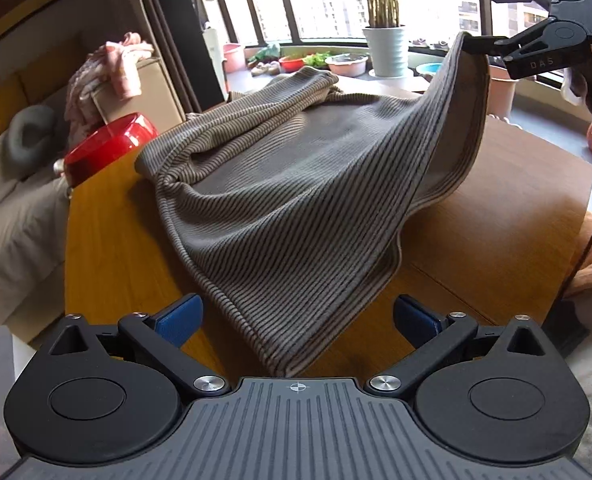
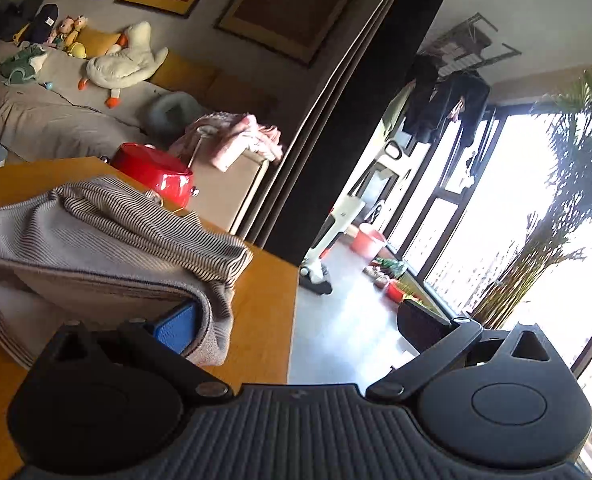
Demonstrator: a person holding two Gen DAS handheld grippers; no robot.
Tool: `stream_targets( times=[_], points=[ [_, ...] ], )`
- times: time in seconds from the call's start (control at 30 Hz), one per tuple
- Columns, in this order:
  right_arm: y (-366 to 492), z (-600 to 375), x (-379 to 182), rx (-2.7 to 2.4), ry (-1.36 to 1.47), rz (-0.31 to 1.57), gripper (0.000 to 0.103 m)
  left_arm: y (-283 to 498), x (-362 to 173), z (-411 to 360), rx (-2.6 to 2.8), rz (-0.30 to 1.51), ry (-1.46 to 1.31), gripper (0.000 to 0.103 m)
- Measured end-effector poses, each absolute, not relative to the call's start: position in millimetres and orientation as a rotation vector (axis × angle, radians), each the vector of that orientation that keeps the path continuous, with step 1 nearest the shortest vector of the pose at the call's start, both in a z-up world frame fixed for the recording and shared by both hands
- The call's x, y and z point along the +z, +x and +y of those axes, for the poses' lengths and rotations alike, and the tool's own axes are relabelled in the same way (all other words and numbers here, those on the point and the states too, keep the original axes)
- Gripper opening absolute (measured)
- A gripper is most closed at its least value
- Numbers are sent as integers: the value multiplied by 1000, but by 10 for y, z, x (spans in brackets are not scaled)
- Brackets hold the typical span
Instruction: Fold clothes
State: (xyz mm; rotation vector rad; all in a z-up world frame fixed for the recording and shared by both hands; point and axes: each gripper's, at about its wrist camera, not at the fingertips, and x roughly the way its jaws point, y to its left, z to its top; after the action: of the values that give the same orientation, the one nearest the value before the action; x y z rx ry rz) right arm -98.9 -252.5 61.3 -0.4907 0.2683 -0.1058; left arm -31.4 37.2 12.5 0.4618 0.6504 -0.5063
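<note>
A grey-and-brown striped garment (image 1: 296, 184) lies crumpled on the wooden table (image 1: 107, 240). My left gripper (image 1: 298, 316) is open low over the table, and the garment's near hem lies between its blue pads (image 1: 179, 320). My right gripper (image 1: 492, 20) is at the upper right of the left wrist view, jaws wide apart, with the garment's far edge draped over its lower finger and lifted off the table. In the right wrist view the right gripper (image 2: 296, 316) is open, and the garment (image 2: 107, 240) hangs over its left blue pad (image 2: 177, 330).
A red appliance (image 1: 107, 144) stands at the table's left corner, also in the right wrist view (image 2: 155, 174). A box with pink clothes (image 1: 115, 68) is behind it. A potted plant (image 1: 386, 48) and basins stand by the window. A cable (image 1: 588, 248) hangs at the right.
</note>
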Motion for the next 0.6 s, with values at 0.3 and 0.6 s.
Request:
stream_targets(
  times=[0.3, 0.6],
  points=[
    [-997, -2442, 134, -14, -563, 443, 103, 145, 399, 740, -269, 604, 303, 103],
    [-1008, -2575, 182, -148, -662, 379, 103, 2, 460, 817, -283, 587, 361, 103]
  ],
)
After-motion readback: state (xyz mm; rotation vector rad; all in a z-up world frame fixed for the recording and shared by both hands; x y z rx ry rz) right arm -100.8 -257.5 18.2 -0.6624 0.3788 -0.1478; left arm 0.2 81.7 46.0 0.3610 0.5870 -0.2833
